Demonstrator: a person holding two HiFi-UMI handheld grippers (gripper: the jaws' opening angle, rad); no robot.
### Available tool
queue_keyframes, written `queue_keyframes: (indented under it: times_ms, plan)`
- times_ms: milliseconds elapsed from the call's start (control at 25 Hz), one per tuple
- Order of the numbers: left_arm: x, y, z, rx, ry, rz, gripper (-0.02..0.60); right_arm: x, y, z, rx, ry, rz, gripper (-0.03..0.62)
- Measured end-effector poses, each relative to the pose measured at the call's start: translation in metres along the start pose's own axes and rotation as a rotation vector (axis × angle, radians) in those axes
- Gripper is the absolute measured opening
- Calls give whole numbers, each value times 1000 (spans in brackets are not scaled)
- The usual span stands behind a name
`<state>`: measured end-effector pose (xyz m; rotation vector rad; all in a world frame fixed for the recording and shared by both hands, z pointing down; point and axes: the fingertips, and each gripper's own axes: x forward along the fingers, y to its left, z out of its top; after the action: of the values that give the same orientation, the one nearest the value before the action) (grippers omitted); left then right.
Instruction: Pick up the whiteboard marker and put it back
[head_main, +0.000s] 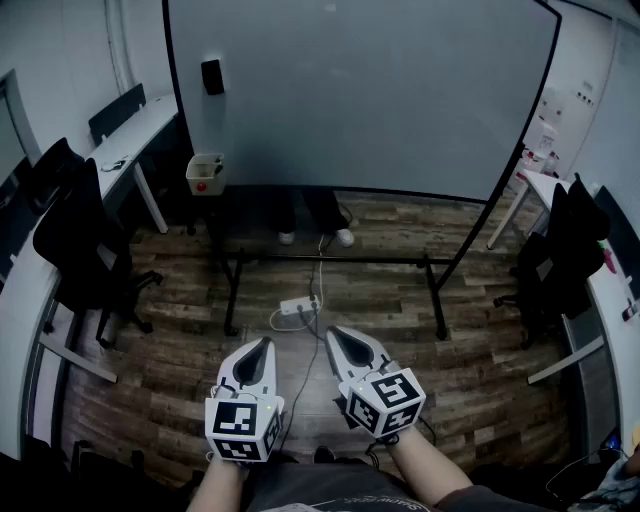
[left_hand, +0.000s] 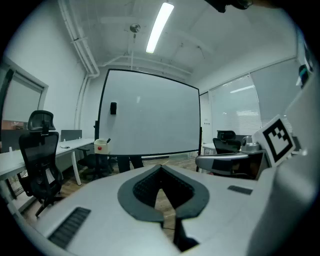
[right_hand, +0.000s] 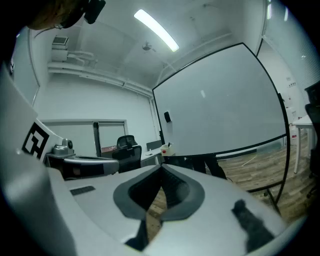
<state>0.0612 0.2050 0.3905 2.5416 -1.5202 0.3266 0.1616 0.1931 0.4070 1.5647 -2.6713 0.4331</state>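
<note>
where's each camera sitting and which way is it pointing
head view: on the person's head, looking forward and down at the whiteboard and floor; both forearms, the left tool and right tool show
left gripper view: on the left tool, facing the whiteboard over its shut jaws; right tool at right
right gripper view: on the right tool, facing the whiteboard obliquely; left tool at left
shared: all three see the whiteboard and beige box

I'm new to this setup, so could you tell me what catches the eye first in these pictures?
The large whiteboard fills the middle of the room, a small pale box at its lower left corner. Low in the head view, the left tongs and right tongs sit side by side, both shut and empty.
</note>
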Motion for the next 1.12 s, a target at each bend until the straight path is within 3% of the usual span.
queue_keyframes:
  times_ms: [280, 520, 920, 1120]
  plan:
    - [10, -11, -6, -11, 6, 2, 14, -8, -12, -4, -14, 5, 5, 21]
    - [15, -16, -2, -19, -28, -14, 14, -1, -15, -10, 42, 21, 50, 23]
    - [28, 34, -11, -51, -31, 66, 14, 29, -16, -27, 29, 73, 99, 24]
    - [45, 65, -6, -71, -51, 83, 14, 68, -21, -21, -51, 72, 81, 25]
